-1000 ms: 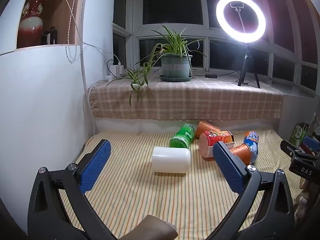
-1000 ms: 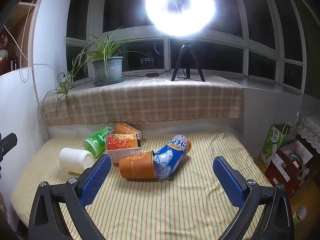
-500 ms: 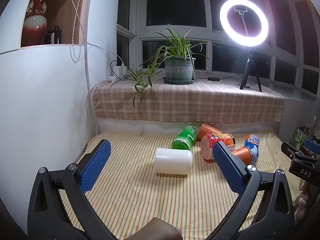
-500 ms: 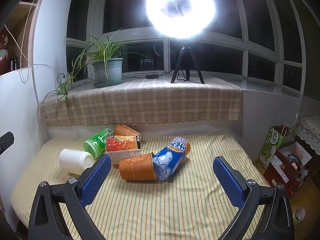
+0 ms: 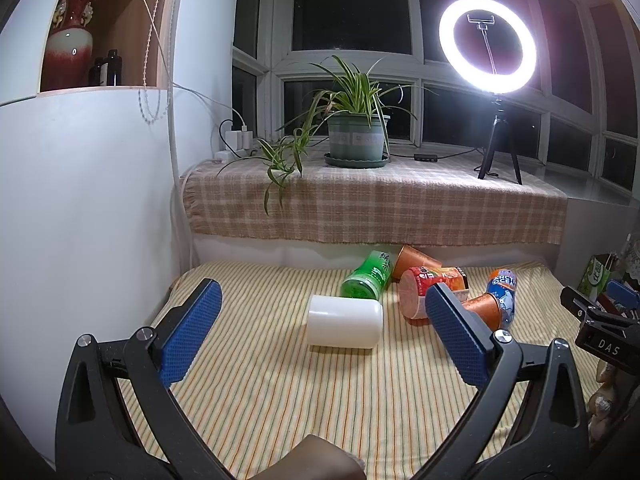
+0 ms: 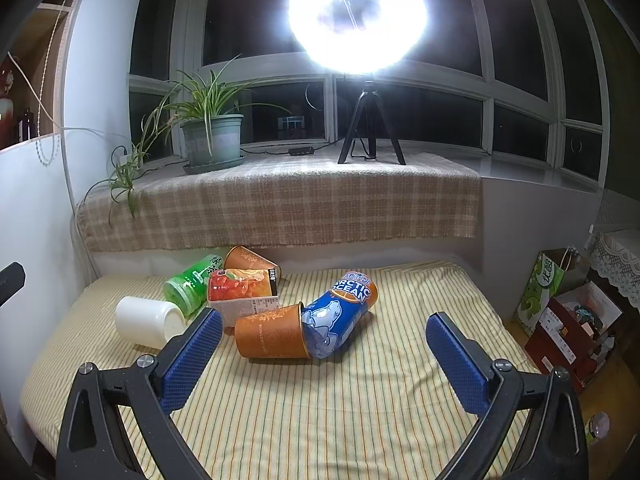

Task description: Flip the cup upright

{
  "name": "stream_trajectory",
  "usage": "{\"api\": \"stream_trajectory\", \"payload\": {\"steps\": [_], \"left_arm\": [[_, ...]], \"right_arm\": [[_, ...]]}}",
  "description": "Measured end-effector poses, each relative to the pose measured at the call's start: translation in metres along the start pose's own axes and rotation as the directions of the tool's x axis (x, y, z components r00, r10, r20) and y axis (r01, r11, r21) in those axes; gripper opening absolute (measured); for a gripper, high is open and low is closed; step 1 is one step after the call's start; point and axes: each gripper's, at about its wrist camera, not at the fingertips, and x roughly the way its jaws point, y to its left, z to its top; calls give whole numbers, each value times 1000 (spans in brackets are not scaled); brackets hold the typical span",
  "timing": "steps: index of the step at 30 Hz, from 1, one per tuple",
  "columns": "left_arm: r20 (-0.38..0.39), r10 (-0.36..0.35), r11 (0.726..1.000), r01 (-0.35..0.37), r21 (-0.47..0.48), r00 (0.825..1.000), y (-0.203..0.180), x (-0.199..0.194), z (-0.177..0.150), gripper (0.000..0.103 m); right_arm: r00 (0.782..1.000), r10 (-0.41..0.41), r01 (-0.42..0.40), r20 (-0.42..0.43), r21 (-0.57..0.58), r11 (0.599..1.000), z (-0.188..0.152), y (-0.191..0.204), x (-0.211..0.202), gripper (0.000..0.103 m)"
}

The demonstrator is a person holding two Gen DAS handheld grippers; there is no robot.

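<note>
cups lying down: 6 [image 6: 272, 338] | potted plant: 1 [image 6: 212, 140] | ring light: 1 [image 5: 487, 45]

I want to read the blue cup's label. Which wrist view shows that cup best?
The right wrist view: the blue cup lies in full sight, "ARCTIC OCEAN" readable. In the left wrist view it is far right, small, partly hidden behind an orange cup.

A bed with a yellow striped cover [image 5: 260, 392] carries six cups, all on their sides. A white cup [image 5: 344, 321] lies straight ahead of the left gripper [image 5: 320, 332]. Beyond it lies a green cup [image 5: 366, 278], with an orange cup [image 5: 412, 258] at the far edge. Ahead of the right gripper [image 6: 320, 350] a red-printed cup [image 6: 244, 292], another orange cup [image 6: 272, 338] and a blue cup [image 6: 340, 320] lie touching.
</note>
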Motion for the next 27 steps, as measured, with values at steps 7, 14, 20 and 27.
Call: {"api": "stream_trajectory", "payload": {"steps": [7,14,20,27], "left_arm": [[0,1,1000,-1,0,1000,-2,-1,1,103],[-3,-1,1000,1,-2,1000,-3,-1,2,103],[-2,-2,1000,2,-2,1000,-3,-1,2,103],[-3,-3,1000,3,-3,1000,-3,-1,2,103]], "right_arm": [[1000,-2,2,-5,1,1000,-1,-1,0,103],[1000,-1,1,-12,-1,1000,-2,-2,0,103],[1000,-2,2,-18,-1,1000,-2,-2,1,103],[1000,-1,1,-19,-1,1000,-2,-2,1,103]]}}
